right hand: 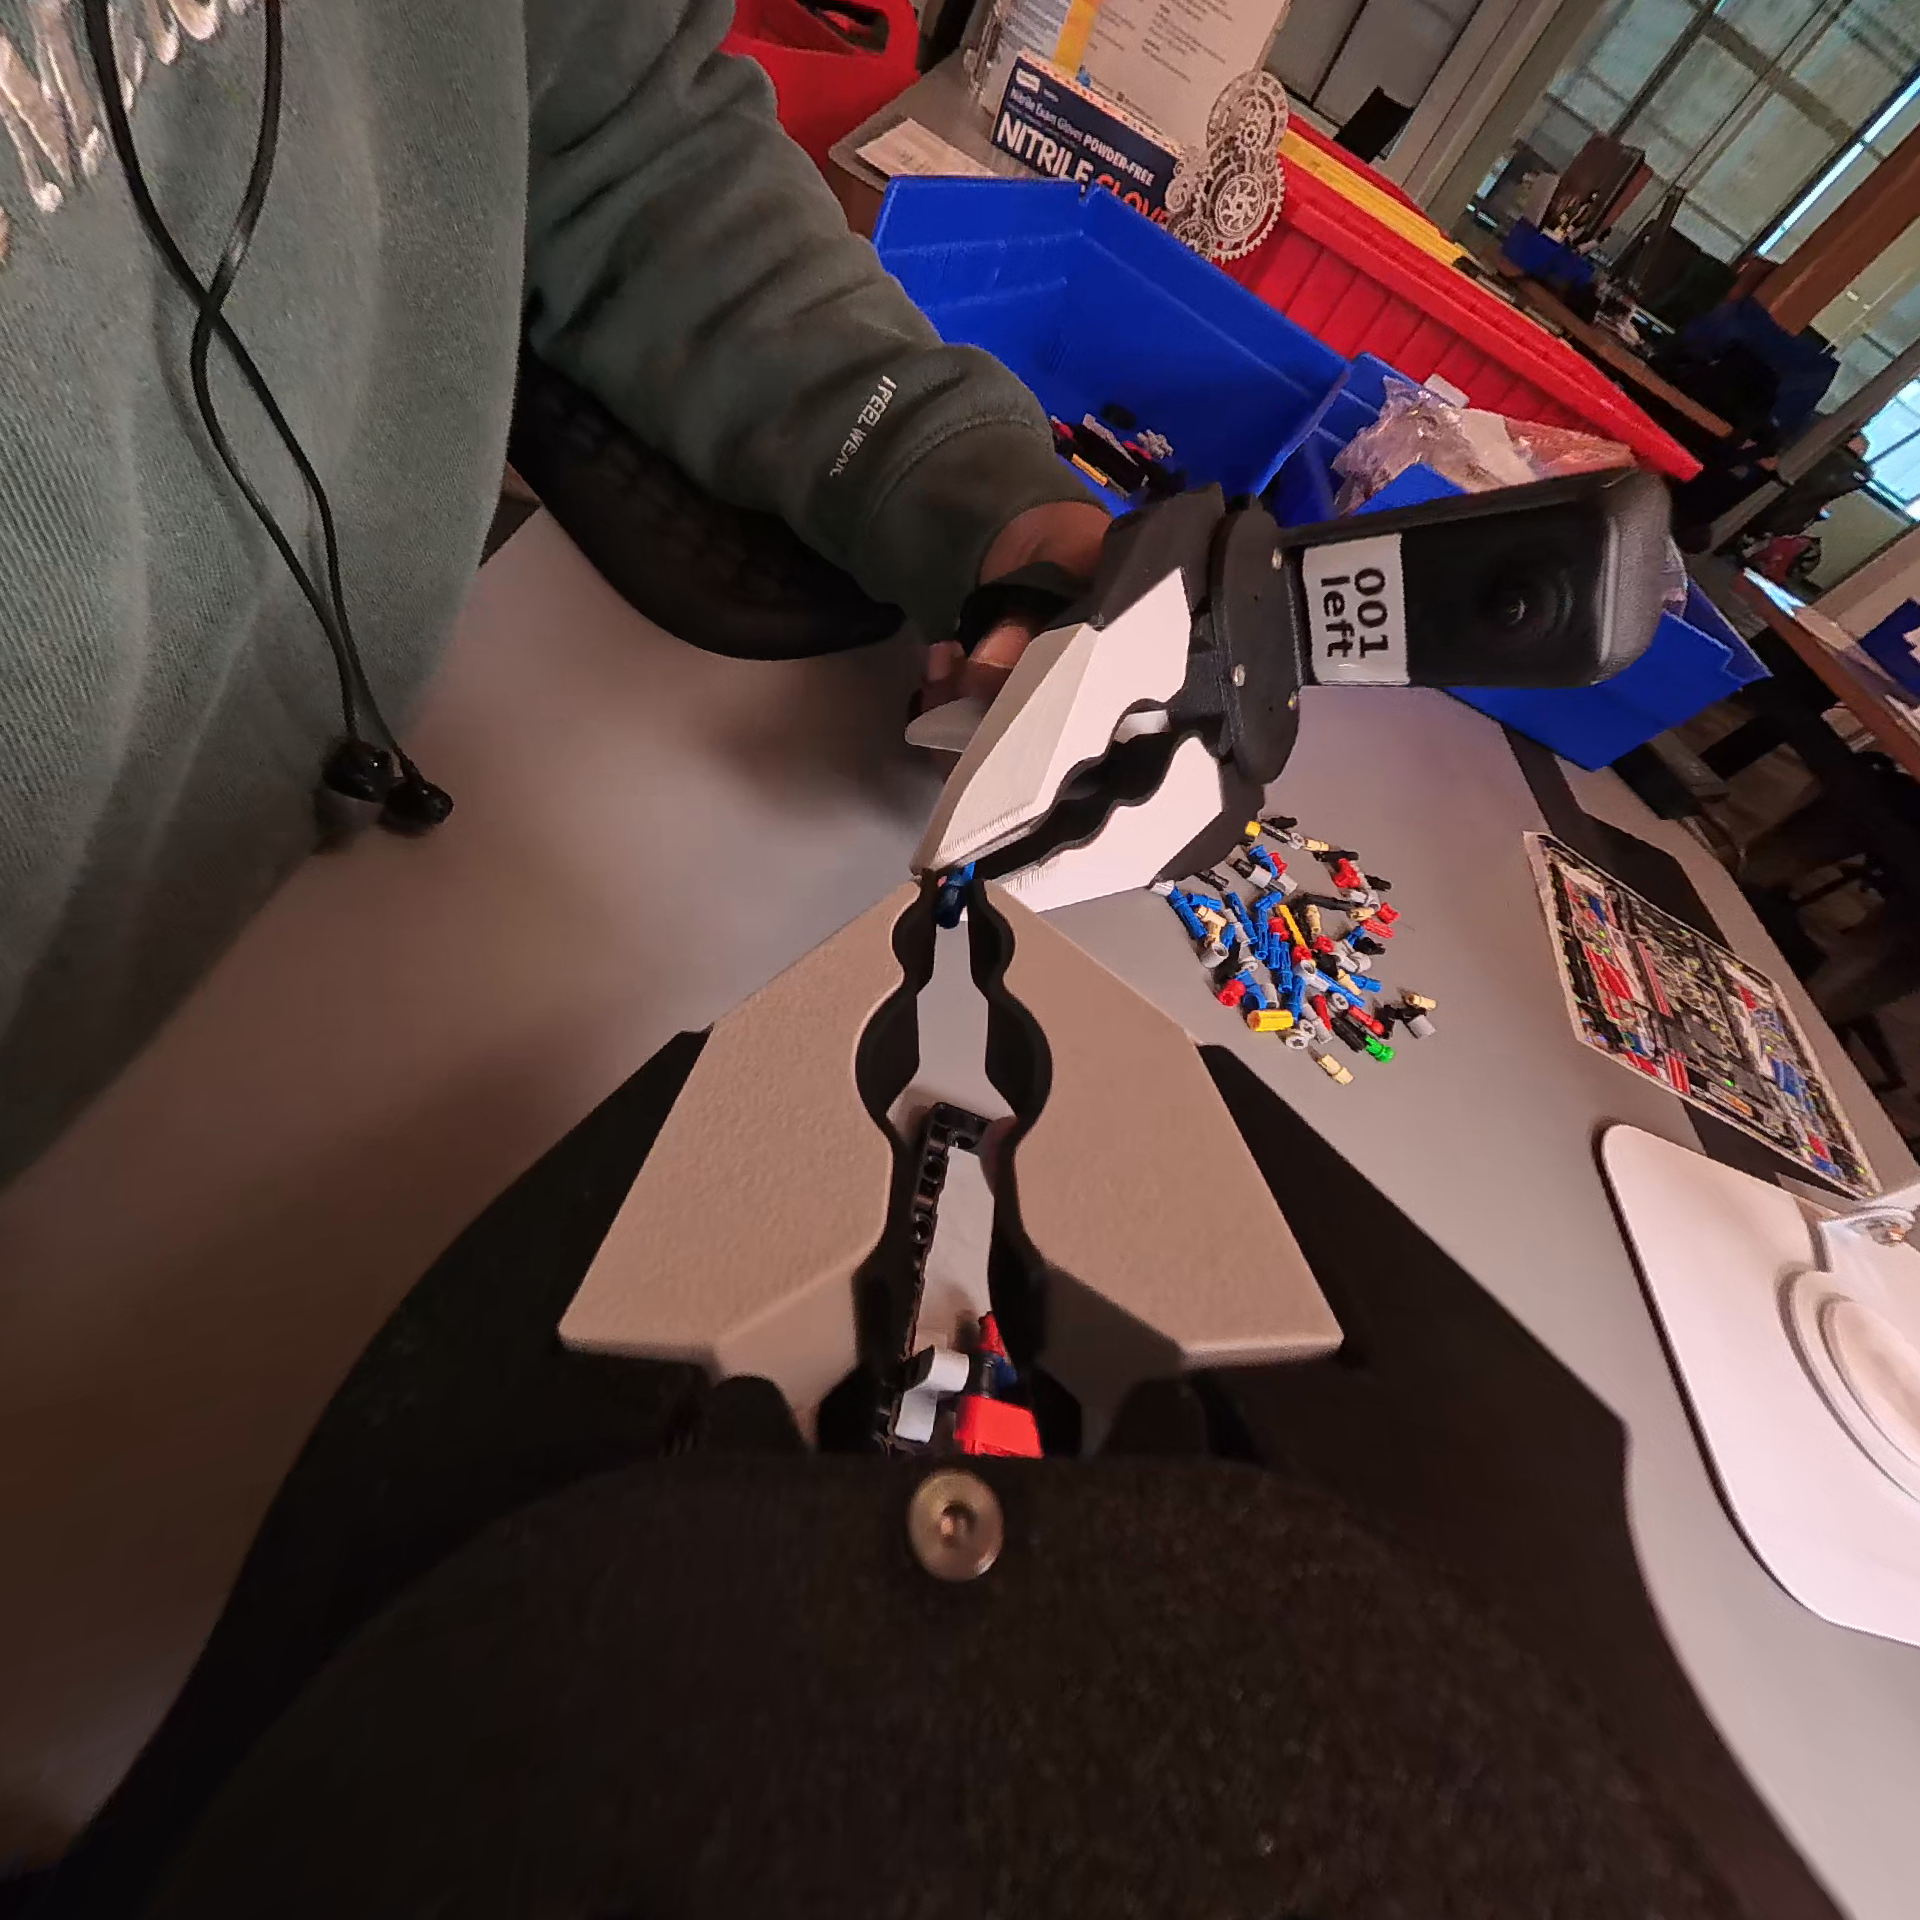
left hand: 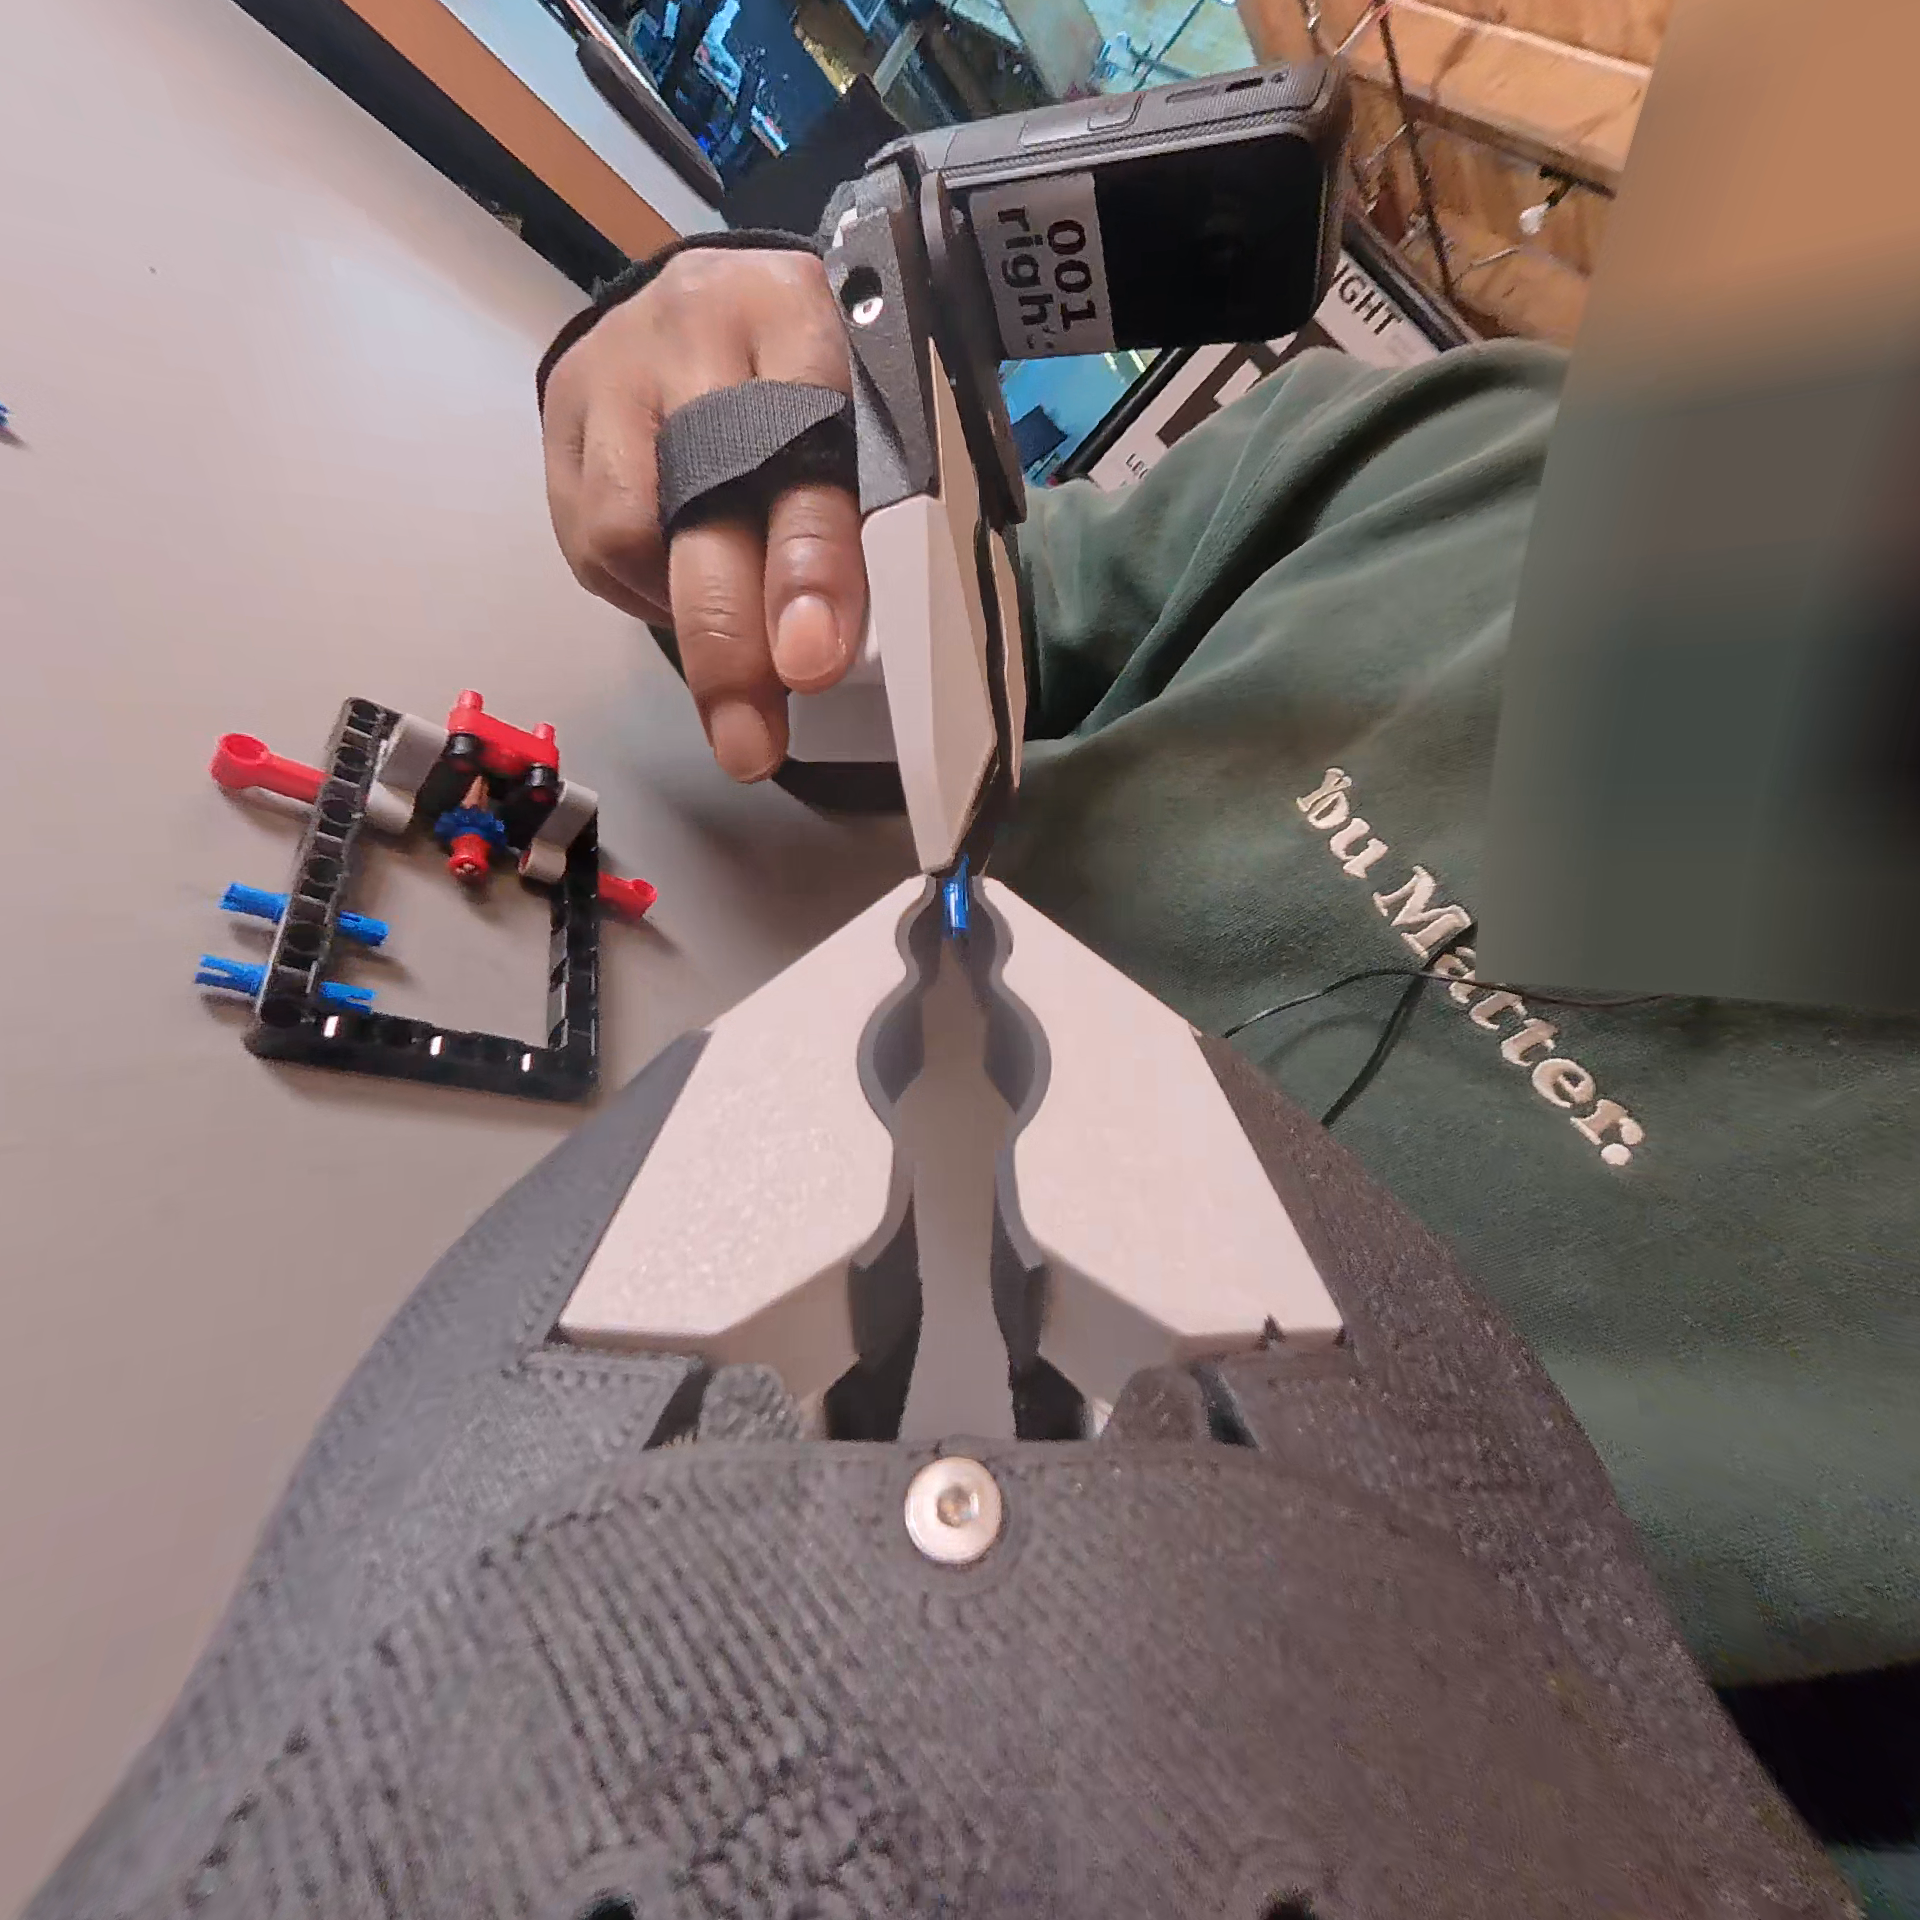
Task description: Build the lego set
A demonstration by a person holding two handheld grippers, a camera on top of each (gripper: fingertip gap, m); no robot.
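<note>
The two grippers meet tip to tip above the grey table (right hand: 644,831), the left gripper (left hand: 951,896) and right gripper (right hand: 948,896) both pinched on one small blue pin (left hand: 954,902), leaving no gap between them. The person's green sweatshirt (left hand: 1351,831) walls off the near side. A black lego frame (left hand: 416,914) with red and blue pegs lies below the right gripper, apart from the tips. To the right, a pile of loose pieces (right hand: 1299,956), an instruction sheet (right hand: 1704,1018) and a white board (right hand: 1766,1382) take up the tabletop; blue bins (right hand: 1091,312) close the far edge. Bare table lies open between sweatshirt and grippers.
</note>
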